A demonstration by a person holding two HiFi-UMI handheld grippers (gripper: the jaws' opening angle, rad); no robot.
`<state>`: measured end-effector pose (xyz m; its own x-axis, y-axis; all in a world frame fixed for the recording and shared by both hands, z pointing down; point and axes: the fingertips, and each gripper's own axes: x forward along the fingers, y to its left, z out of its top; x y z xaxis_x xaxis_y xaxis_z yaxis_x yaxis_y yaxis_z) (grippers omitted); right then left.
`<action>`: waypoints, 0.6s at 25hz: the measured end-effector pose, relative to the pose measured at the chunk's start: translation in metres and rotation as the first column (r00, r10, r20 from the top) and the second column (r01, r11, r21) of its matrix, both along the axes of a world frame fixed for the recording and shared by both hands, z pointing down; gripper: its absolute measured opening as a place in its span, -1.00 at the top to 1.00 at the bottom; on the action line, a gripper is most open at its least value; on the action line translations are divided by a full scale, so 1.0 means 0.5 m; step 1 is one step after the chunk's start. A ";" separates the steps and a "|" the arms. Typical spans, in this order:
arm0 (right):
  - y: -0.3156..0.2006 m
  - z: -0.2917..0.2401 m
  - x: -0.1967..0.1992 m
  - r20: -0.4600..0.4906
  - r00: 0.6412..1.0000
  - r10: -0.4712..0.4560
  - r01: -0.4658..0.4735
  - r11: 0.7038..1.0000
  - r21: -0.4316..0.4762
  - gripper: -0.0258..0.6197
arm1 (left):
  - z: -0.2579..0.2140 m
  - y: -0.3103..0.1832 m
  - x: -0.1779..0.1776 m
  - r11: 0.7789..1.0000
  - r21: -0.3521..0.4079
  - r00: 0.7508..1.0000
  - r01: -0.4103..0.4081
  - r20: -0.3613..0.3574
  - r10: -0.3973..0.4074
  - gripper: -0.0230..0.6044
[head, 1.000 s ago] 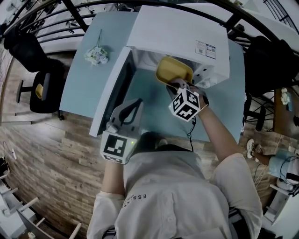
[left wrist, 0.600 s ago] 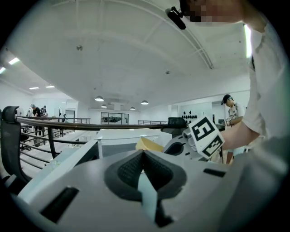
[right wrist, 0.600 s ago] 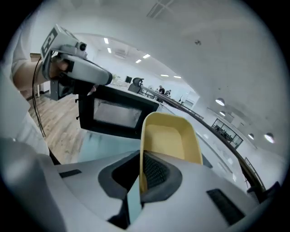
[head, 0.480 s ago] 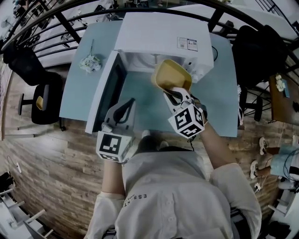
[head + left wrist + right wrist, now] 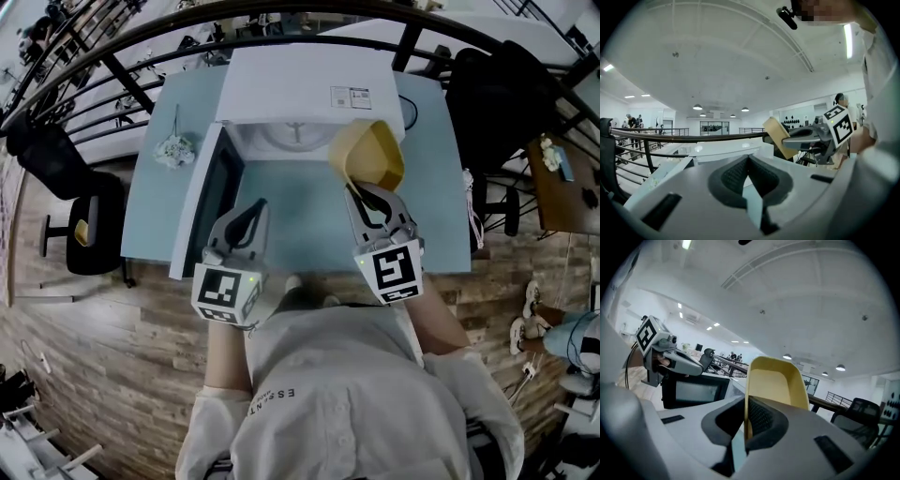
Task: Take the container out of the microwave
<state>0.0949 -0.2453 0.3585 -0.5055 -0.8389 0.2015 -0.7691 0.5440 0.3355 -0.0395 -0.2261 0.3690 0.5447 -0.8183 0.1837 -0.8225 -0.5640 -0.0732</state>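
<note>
Container (image 5: 368,155), yellow and tilted, hangs at upper right of centre, outside the microwave (image 5: 300,84), over the table (image 5: 300,225). From the left: flowers (image 5: 175,150), the open door (image 5: 200,214), the left gripper (image 5: 251,211) with jaws pressed together and empty, and the right gripper (image 5: 362,195) pinching the container's rim.

Container (image 5: 367,155): yellow plastic, smooth, matt. Microwave (image 5: 300,89): white casing, smooth, slight sheen. Table (image 5: 155,211): pale blue, smooth, matt. Floor (image 5: 84,347): wood-look planks. Right gripper (image 5: 746,404): grey matt plastic, ribbed black pads (image 5: 761,417)
</note>
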 end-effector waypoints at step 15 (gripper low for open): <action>-0.052 -0.076 0.109 0.265 0.956 0.123 -0.137 0.990 0.037 0.85 | -0.062 -0.049 0.020 0.998 0.069 1.000 -0.015 0.005 0.015 0.95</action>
<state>0.1495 -0.2713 0.3203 -0.4204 -0.9069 0.0289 -0.8967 0.4201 0.1394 -0.0293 -0.2504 0.3380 0.5564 -0.8207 0.1300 -0.8135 -0.5699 -0.1160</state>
